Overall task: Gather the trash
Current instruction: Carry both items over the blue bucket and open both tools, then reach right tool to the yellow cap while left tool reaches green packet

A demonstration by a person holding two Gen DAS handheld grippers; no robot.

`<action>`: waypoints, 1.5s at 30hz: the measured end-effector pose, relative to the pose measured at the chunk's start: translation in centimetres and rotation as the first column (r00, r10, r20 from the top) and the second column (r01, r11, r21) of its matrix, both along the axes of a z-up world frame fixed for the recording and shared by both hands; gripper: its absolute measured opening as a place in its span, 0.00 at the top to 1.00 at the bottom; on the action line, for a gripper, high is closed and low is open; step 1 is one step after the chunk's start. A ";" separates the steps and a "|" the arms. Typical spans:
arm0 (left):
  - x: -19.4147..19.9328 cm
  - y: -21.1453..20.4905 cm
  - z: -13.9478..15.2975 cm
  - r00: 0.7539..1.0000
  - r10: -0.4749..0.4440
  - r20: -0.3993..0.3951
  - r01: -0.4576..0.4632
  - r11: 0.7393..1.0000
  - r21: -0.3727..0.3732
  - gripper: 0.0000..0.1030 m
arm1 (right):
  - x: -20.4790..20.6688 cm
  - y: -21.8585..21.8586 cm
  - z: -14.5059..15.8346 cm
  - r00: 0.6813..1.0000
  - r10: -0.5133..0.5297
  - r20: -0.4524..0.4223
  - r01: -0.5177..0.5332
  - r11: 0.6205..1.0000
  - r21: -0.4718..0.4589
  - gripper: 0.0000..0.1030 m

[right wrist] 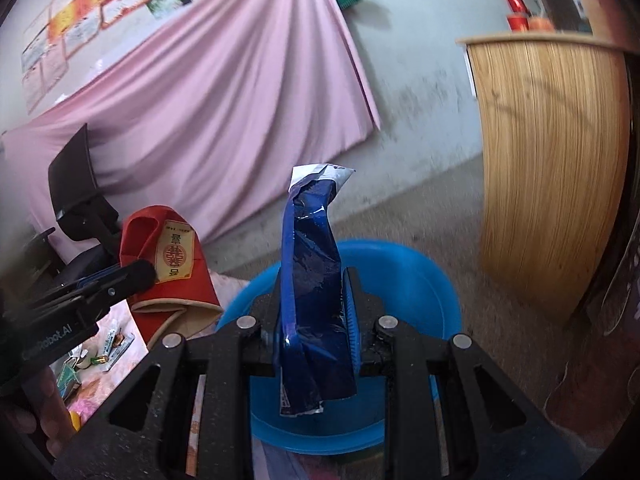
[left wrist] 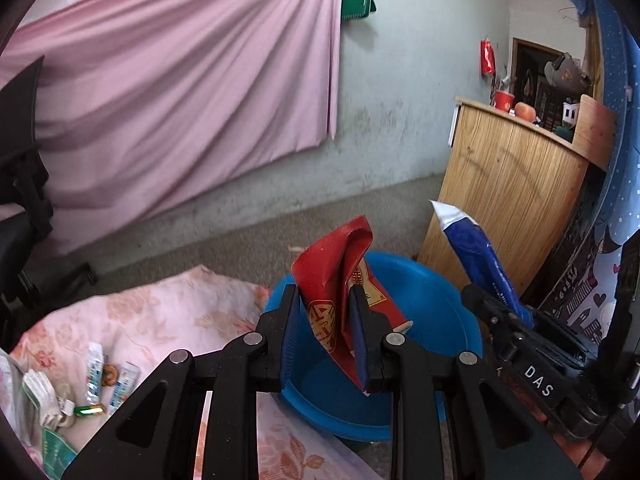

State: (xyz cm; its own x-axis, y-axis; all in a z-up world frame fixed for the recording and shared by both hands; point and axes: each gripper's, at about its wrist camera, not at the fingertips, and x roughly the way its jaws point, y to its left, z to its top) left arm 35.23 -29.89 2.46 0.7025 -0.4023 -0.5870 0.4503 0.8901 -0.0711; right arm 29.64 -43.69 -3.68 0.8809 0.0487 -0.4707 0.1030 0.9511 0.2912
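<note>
Left wrist view: left gripper, jaws clamped on a crumpled red packet, which stands up between them. Directly beyond and below the jaws, the blue basin; its visible inside looks bare. Right of the jaws, the right gripper is closed on a blue wrapper, likewise poised over the basin. Judgement: two pieces picked up, neither dropped in yet; release comes next. Left of the jaws and lower, on the floral cloth, small tubes and other scraps remain uncollected. Farther off, a pink curtain and a wooden cabinet.
</note>
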 end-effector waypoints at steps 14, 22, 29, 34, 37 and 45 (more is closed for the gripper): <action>-0.7 2.8 -0.2 0.999 0.020 -0.027 -0.022 0.998 -0.052 0.61 | 0.6 -0.6 -1.1 0.997 -0.009 -0.071 0.009 1.000 -0.007 0.39; -4.6 8.2 2.4 0.985 0.133 0.108 -0.116 0.981 -0.153 0.18 | -1.2 1.0 1.5 0.998 0.030 0.047 -0.030 0.999 0.010 0.09; -7.9 14.5 3.1 0.949 0.274 0.159 -0.242 0.950 -0.197 0.02 | -4.1 4.1 4.3 0.967 0.100 0.236 -0.102 0.995 -0.006 0.00; -10.6 18.6 3.7 0.912 0.363 0.191 -0.319 0.921 -0.225 0.02 | -5.2 7.6 5.8 0.939 0.180 0.294 -0.175 0.984 -0.046 0.00; -12.8 21.1 4.2 0.881 0.404 0.245 -0.355 0.909 -0.221 0.02 | -6.1 10.0 6.4 0.916 0.240 0.322 -0.221 0.971 -0.094 0.00; -17.4 26.1 4.0 0.800 0.501 0.329 -0.450 0.865 -0.224 0.02 | -9.0 15.3 7.6 0.839 0.337 0.427 -0.295 0.941 -0.164 0.00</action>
